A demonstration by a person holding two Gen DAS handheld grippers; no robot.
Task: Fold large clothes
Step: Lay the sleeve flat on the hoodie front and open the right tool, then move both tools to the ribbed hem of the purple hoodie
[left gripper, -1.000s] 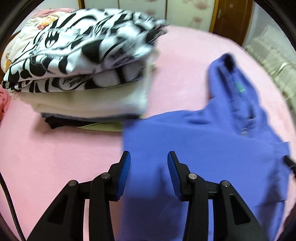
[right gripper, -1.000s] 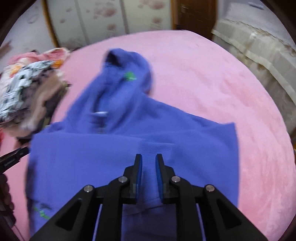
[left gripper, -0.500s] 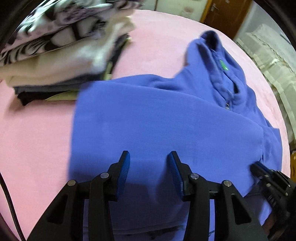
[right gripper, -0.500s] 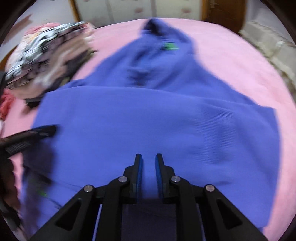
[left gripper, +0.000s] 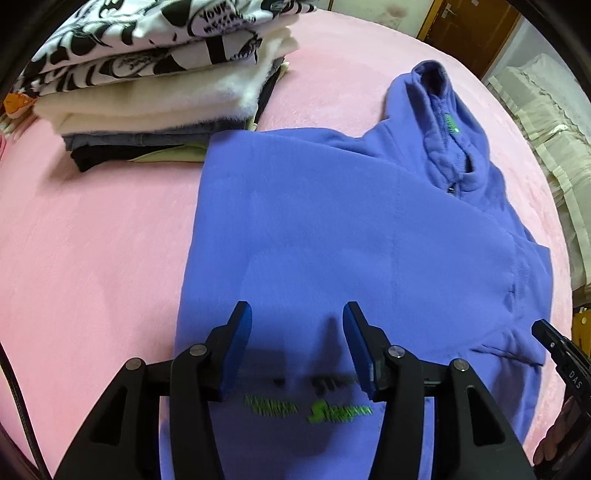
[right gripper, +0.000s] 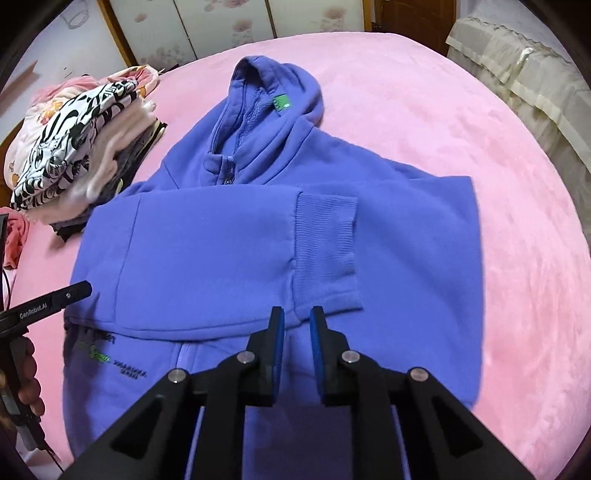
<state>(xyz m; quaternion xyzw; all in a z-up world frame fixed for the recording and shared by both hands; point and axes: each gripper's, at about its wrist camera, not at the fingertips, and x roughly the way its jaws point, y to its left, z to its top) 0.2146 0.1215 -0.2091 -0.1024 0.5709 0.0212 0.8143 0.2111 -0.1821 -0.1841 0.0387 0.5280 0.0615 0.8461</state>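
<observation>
Bed cover (right gripper: 461,155): you have a pink plush spread under everything, filling most of both views.
Folded stack (left gripper: 155,85): to your left sits a pile of folded clothes, a black-and-white printed piece on top, a cream fluffy one below it, then grey, black and pale green layers.
Floral fabric (right gripper: 122,79): you can see pink flowered cloth behind that stack, at the far edge of the bed.
Wardrobe panels (right gripper: 229,26): pale doors with a faint flower print stand beyond the bed.
Wooden door (left gripper: 469,33): brown, at your far right corner.
Cream bedding (right gripper: 524,70): a lace-edged pale heap lies along the bed's right side.
</observation>
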